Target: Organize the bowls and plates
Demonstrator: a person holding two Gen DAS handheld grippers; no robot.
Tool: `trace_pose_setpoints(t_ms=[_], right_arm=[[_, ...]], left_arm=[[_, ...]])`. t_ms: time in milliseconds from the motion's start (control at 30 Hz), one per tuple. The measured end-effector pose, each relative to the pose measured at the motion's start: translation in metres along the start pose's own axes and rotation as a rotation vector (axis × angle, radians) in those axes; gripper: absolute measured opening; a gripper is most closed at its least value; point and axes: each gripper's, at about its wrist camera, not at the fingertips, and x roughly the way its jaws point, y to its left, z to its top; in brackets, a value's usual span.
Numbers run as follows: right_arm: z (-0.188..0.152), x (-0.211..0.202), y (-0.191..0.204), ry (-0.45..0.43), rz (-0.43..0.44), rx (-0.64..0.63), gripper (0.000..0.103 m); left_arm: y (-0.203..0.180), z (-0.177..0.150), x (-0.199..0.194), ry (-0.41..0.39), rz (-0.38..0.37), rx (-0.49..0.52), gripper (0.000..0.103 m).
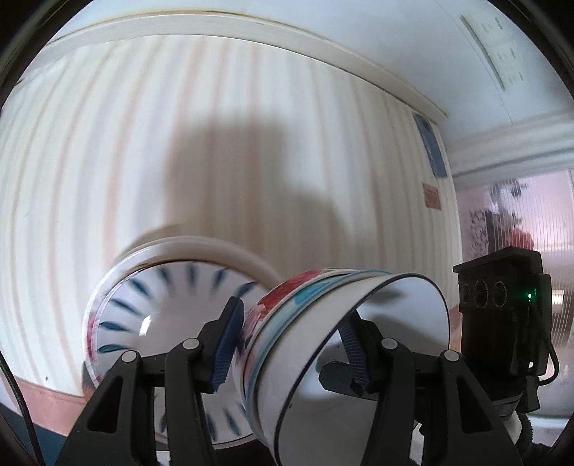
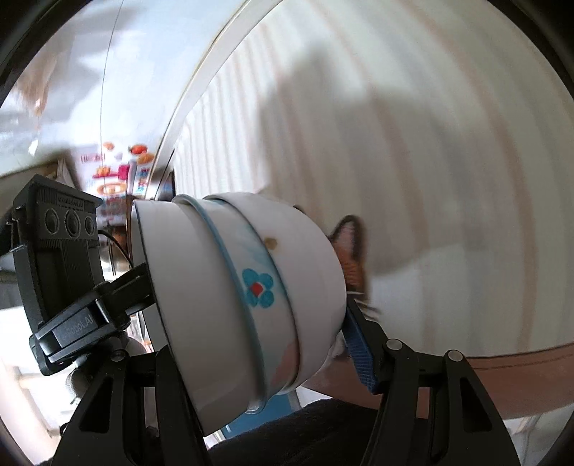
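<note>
In the left wrist view my left gripper (image 1: 287,344) is shut on a tilted stack of nested bowls (image 1: 323,337), white with red and blue flower prints; its blue pads (image 1: 224,344) press the outer wall and the inside. Behind it a white bowl with blue dashes (image 1: 150,312) leans, blurred. My right gripper (image 2: 251,315) is shut on the same stack of bowls (image 2: 229,308), seen from the other side with a blue flower mark. The left gripper's body (image 2: 61,272) shows at the left of the right wrist view, and the right gripper's body (image 1: 502,315) at the right of the left wrist view.
A striped cream wall (image 1: 215,143) with white trim (image 1: 251,32) fills the background in both views. A brown band (image 2: 520,369) runs along its base. A cat's ear (image 2: 349,247) shows behind the bowls. Colourful posters (image 2: 118,172) hang at the far left.
</note>
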Motion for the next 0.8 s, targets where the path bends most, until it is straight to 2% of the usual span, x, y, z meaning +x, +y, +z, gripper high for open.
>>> trace_pose_setpoints(t_ms=[267,800], right_arm=[[0.002,0.045,0.024,0.104,-0.018,-0.078,0.063],[0.008,0.103,0.051,0.2,-0.079,-0.136,0.063]], left_arm=[[0.053,-0.013,-0.016,-0.046,0.012,-0.121,0.051],[0.093,-0.023,-0.012,-0.06,0.03,-0.225,0.05]])
